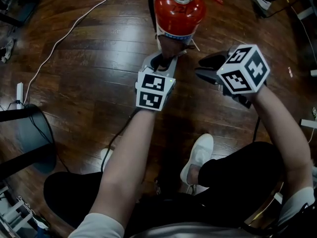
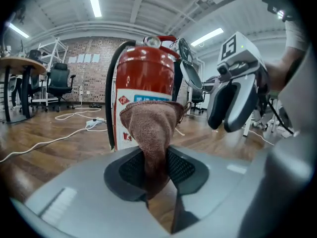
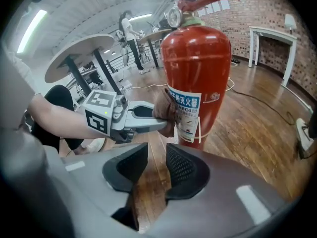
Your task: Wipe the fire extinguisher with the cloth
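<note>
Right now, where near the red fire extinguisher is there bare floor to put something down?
The widest bare patch of wooden floor lies left of the red fire extinguisher, bordered by the thin white cable. In front of the extinguisher it is crowded: the left gripper holds the brown cloth against it, and the open right gripper is alongside.

In my right gripper view, the white label (image 3: pixel 187 120) on the fire extinguisher (image 3: pixel 198 58) has a blue band (image 3: pixel 184 101) of Chinese characters ending in 灭火器. Under it I read "ABC4", and the print below that is too fine for me. In my left gripper view the label's red diamond emblem (image 2: pixel 123 103) holds letters too blurred to read, and in the head view dark handwriting (image 1: pixel 181 9) on the extinguisher's shoulder looks like "221", though I can't be sure.
</note>
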Available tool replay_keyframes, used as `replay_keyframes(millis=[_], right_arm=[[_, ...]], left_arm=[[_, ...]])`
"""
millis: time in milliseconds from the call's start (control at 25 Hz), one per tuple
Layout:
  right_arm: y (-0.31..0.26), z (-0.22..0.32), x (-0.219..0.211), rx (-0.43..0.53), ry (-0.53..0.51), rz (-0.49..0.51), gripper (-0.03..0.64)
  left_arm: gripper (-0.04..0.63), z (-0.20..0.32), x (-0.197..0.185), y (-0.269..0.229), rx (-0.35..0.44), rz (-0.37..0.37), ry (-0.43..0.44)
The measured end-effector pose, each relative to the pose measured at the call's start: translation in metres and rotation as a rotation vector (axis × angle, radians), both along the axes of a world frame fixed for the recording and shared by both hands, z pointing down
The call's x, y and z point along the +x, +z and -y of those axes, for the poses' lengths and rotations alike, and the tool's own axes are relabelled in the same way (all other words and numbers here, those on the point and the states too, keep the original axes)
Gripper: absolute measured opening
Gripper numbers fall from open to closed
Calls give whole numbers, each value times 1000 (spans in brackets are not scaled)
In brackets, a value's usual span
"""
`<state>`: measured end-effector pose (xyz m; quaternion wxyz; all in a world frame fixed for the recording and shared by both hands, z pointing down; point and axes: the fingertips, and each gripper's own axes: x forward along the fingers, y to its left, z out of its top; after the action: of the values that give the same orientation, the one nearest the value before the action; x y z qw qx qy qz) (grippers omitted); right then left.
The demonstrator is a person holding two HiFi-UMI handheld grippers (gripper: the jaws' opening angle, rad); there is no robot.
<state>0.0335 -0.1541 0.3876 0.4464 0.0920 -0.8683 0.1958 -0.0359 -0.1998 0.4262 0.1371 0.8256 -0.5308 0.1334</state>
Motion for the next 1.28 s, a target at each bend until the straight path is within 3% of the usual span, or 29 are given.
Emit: replay_keyframes(millis=[360, 720, 800, 1080, 1280], right_arm=[[32, -3, 2, -57, -6, -16, 118], [39, -2, 11, -58, 7, -7, 118], [39, -1, 15, -60, 16, -5, 120], [42, 4, 27, -55, 50, -11, 118], [40, 7, 30, -57, 71, -5, 118]], left_arm=[[95, -4, 11, 84, -154, 36, 21], [95, -10, 19, 130, -293, 72, 34], [95, -14, 21, 118, -265, 78, 36], [95, -14, 42, 1, 43, 60, -18], [95, 1, 51, -84, 189, 38, -61]])
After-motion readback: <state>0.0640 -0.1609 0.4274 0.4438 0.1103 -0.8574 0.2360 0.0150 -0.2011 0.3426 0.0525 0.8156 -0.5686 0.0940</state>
